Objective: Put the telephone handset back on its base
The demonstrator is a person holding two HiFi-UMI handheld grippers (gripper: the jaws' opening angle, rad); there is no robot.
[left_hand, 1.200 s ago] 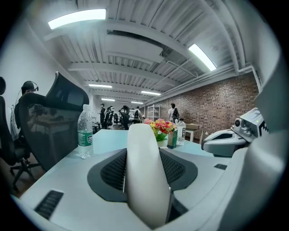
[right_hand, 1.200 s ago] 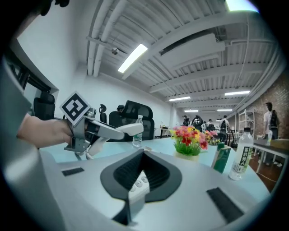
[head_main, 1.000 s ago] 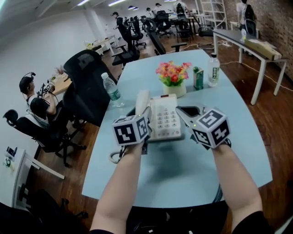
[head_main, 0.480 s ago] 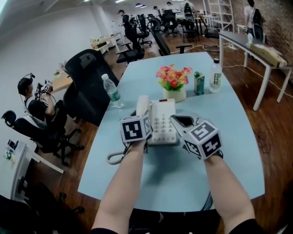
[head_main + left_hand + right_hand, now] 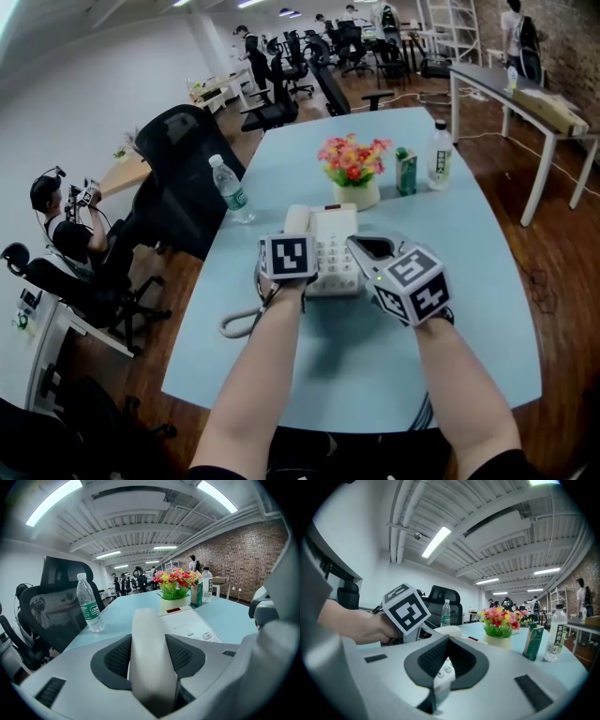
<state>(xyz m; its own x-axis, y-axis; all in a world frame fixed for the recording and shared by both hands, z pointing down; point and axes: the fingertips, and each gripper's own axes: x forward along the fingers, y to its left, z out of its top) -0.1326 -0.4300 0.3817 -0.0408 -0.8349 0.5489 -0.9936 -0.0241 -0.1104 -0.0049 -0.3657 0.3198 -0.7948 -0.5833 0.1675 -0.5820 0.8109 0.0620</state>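
Observation:
The white handset (image 5: 151,660) is clamped between the jaws of my left gripper (image 5: 293,236), which is shut on it. In the head view the handset's far end (image 5: 298,219) lies over the left side of the white telephone base (image 5: 336,246). My right gripper (image 5: 368,251) is at the base's right edge. It is shut on that edge, and a sliver with buttons (image 5: 443,677) shows between its pads. The coiled cord (image 5: 242,322) trails off the base toward the table's near left.
Just behind the phone stands a flower pot (image 5: 355,171), with a green carton (image 5: 405,169) and a bottle (image 5: 439,154) to its right. A water bottle (image 5: 230,189) is at the left edge of the pale blue table (image 5: 375,366). A black chair (image 5: 178,164) stands beside it.
My left gripper has carried the handset to the right, from beside the base to over its left side. The right gripper has stayed at the base's right edge.

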